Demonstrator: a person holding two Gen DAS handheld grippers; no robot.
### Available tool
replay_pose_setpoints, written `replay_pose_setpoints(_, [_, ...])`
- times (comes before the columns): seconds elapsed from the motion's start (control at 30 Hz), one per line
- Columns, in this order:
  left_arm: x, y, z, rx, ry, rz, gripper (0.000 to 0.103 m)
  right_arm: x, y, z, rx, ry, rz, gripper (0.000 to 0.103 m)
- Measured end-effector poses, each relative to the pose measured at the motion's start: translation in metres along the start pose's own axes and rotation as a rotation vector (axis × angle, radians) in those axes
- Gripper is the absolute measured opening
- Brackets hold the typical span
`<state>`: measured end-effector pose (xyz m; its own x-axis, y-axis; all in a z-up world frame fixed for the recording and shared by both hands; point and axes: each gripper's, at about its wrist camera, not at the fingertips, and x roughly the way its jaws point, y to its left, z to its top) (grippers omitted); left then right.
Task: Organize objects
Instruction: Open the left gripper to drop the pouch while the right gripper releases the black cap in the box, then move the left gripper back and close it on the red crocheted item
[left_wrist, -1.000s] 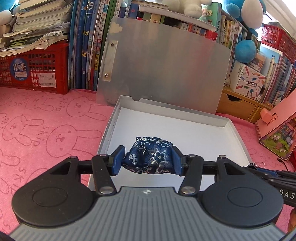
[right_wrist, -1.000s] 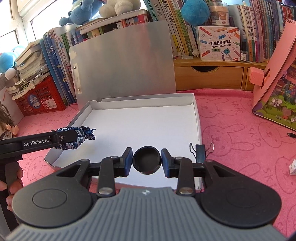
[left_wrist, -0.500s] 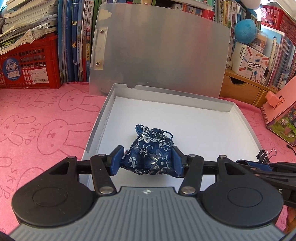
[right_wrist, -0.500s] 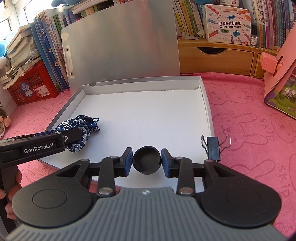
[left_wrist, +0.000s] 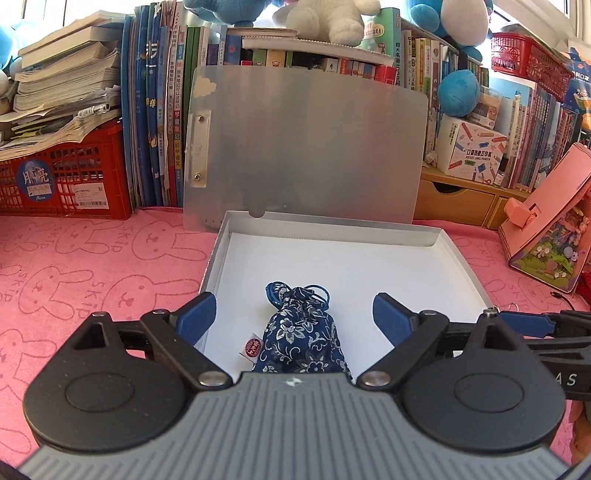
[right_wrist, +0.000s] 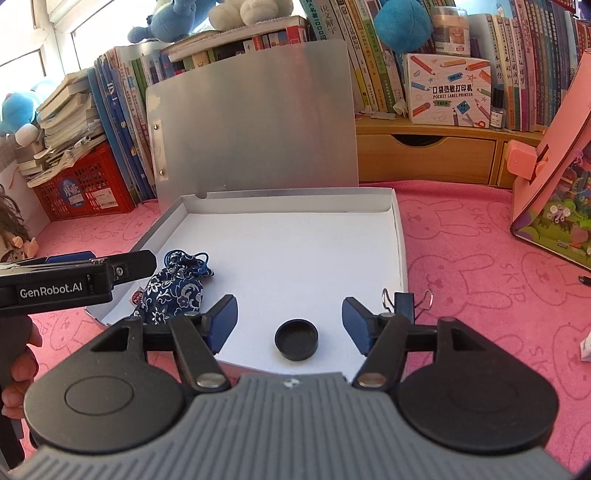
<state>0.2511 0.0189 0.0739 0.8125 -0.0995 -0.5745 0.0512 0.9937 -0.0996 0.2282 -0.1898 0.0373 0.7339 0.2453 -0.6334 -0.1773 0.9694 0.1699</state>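
Observation:
A blue floral drawstring pouch (left_wrist: 301, 338) lies on the white floor of the open silver box (left_wrist: 460, 258), near its front left corner. My left gripper (left_wrist: 294, 317) is open, its jaws wide on either side of the pouch. The pouch also shows in the right wrist view (right_wrist: 173, 290). A small black round cap (right_wrist: 296, 339) lies on the box floor (right_wrist: 400, 254) near the front edge. My right gripper (right_wrist: 289, 325) is open, jaws apart on either side of the cap. The left gripper's body (right_wrist: 74, 284) reaches in from the left.
The box lid (left_wrist: 306, 147) stands upright behind the box. A black binder clip (right_wrist: 406, 301) sits by the box's front right corner. A pink toy house (right_wrist: 554, 177) is at the right. A red crate (left_wrist: 62, 181), books and a wooden drawer unit (right_wrist: 424, 158) line the back.
Both grippers opened. The pouch dropped from the left gripper onto the box floor, and the black cap dropped from the right gripper onto the box floor.

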Motion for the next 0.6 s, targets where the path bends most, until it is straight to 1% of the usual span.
replay_pose_setpoints(0.17, [-0.036, -0.005, -0.016, 0.042, -0.052, -0.016, 0.098, -0.031, 0.001, -0.012, -0.046, -0.051, 0.028, 0.086])
replay_pose_setpoints(0.27, [-0.057, -0.007, -0.030, 0.058, -0.075, -0.046, 0.100, -0.049, 0.001, -0.025, -0.065, -0.079, 0.045, 0.090])
replay_pose_setpoints(0.43, [-0.090, -0.009, -0.060, 0.066, -0.078, -0.090, 0.100, -0.074, -0.001, -0.048, -0.063, -0.098, 0.067, 0.094])
replay_pose_setpoints(0.6, [-0.121, -0.007, -0.093, 0.056, -0.070, -0.105, 0.100, -0.098, 0.002, -0.076, -0.095, -0.122, 0.053, 0.095])
